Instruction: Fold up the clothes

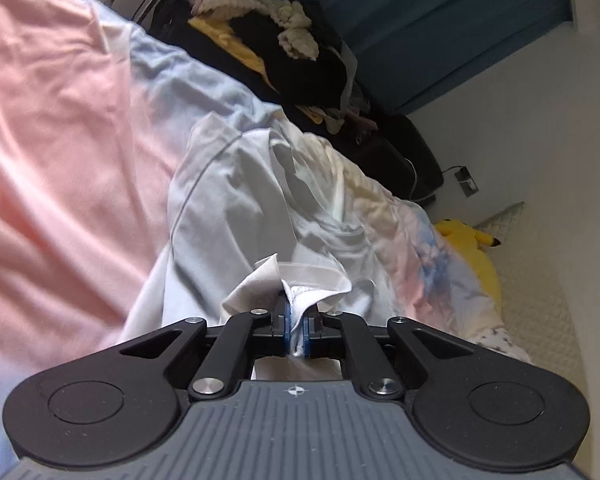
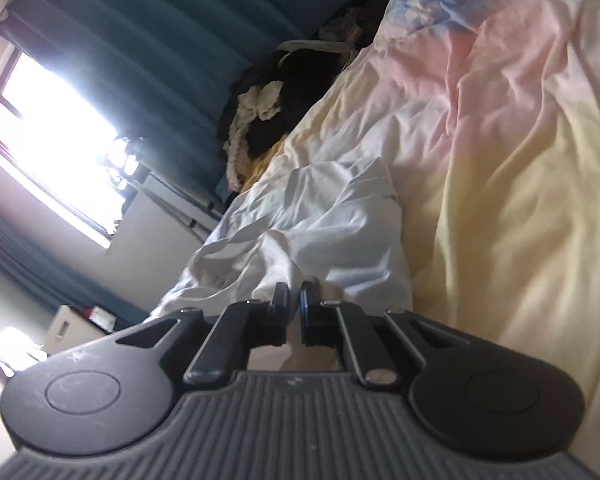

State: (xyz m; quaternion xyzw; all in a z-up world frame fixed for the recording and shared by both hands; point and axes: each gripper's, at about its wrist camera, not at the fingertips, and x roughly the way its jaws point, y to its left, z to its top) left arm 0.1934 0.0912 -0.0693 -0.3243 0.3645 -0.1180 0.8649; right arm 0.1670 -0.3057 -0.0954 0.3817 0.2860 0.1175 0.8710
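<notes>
A white garment point(image 1: 236, 200) lies crumpled on the bed's pastel cover point(image 1: 60, 120). My left gripper point(image 1: 296, 312) is shut on a bunched edge of the white garment, with cloth pinched between the blue pads. In the right wrist view the same white garment point(image 2: 320, 220) lies rumpled just ahead of my right gripper point(image 2: 294, 300). Its jaws stand nearly together with a narrow gap, and no cloth shows between them.
A heap of dark, yellow and cream clothes point(image 1: 268, 40) sits beyond the bed by teal curtains point(image 1: 440, 20). A yellow plush toy point(image 1: 464, 236) lies at the right edge near the wall. A bright window point(image 2: 56, 136) shows in the right wrist view.
</notes>
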